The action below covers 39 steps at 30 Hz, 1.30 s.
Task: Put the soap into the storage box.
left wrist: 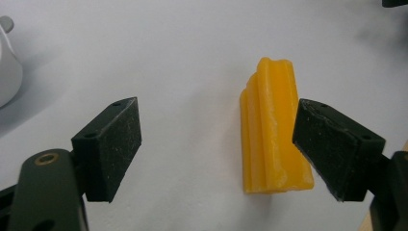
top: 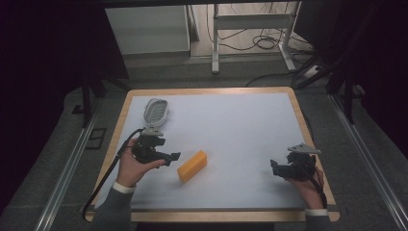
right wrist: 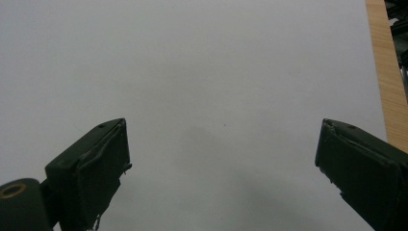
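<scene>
One pale object (left wrist: pixel 7 67) edge-cropped, unidentifiable

Yellow block (top: pixel 192 165) mid-table beside left gripper (top: pixel 174 157), white ribbed object (top: pixel 156 111) behind, right half bare

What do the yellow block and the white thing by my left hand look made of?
The yellow block looks waxy or soft plastic: slightly glossy, with moulded ridges along its length and smeared pale edges. The white oval object looks like hard plastic with a smooth shell and a ribbed or perforated face; its detail is too small to be sure.
</scene>
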Tool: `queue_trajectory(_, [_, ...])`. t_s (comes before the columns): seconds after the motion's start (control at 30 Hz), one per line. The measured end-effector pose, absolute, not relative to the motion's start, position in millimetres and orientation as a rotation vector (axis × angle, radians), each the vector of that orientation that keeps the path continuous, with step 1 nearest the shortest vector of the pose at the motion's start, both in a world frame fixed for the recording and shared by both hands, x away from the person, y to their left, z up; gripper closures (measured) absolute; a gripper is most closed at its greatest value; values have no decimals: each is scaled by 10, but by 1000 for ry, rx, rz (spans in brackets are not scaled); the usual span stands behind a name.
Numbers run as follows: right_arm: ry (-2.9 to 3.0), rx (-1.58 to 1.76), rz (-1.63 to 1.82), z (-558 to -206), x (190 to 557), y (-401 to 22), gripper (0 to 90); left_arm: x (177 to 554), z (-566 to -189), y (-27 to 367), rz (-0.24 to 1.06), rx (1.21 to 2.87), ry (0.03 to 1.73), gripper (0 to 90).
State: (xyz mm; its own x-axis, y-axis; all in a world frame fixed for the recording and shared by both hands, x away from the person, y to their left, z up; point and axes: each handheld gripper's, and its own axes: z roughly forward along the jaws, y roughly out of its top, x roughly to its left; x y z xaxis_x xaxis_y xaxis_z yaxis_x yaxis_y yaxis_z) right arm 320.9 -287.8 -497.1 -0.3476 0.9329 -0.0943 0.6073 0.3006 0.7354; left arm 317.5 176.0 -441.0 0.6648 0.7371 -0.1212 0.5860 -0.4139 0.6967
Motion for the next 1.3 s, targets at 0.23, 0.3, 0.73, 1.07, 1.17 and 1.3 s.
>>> queue_trajectory(0.23, [2054,1367,818,-4984,3215,-2890,49,3174,-4421,1691,260,2166,1008,182])
queue_trajectory(0.3, [2053,1367,816,-4982,3215,-2890,50,3176,-4418,1667,267,2177,1002,181])
queue_trajectory(0.73, [2049,1372,812,-4981,3214,-2903,49,3196,-4508,1399,239,2243,971,181])
queue_trajectory(1.07, [2060,1374,839,-4978,3211,-2879,49,3254,-4664,1126,220,2321,969,182])
queue_trajectory(1.17, [2056,1373,840,-4973,3209,-2890,49,3270,-4714,1093,213,2341,974,192])
queue_trajectory(1.3, [2053,1382,832,-4992,3221,-2906,49,3269,-4762,1055,218,2360,982,204])
